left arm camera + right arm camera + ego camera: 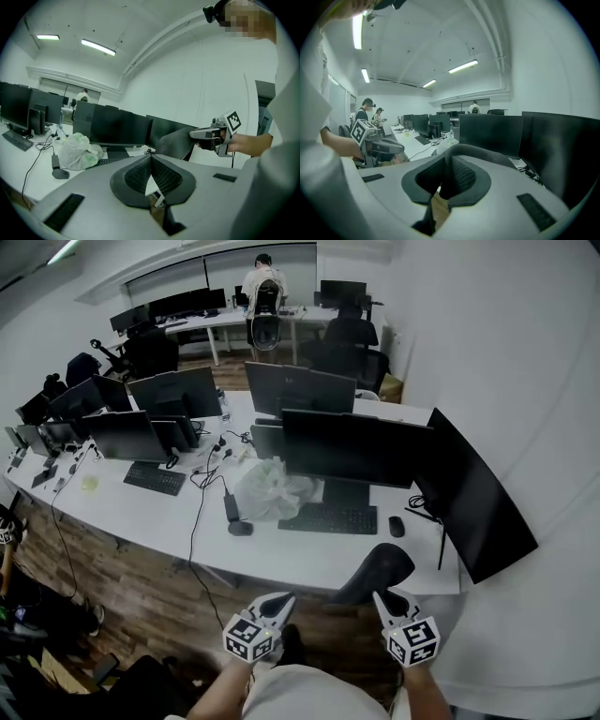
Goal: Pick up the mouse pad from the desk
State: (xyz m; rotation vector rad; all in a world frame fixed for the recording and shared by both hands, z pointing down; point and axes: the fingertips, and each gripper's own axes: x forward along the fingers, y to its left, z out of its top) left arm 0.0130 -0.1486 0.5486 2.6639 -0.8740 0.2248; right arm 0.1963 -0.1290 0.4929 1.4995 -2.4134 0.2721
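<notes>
Nearest, at six o'clock in the head view, the left gripper [278,600] and the right gripper [383,597] point forward side by side over the wooden floor [155,601], each with its marker cube toward the person. The left gripper's jaws are closed tip to tip with nothing between them. The right gripper's jaws are clamped on one edge of the dark mouse pad [380,568]. The pad curls up and away from the jaws toward twelve o'clock, and its far end overlaps the front edge of the white desk [281,554]. In the left gripper view it hangs from the right gripper at about two o'clock. Beyond it on the desk lies a black keyboard [328,518], with a black mouse [397,526] at its three o'clock and a second mouse [240,528] at its nine o'clock. A crumpled white plastic bag [267,488] sits at the keyboard's ten o'clock. Behind these stands a row of dark monitors [352,446], with a larger curved monitor [473,493] at the desk's three o'clock end. Farthest, at twelve o'clock, a person [262,282] stands at another desk among office chairs.
</notes>
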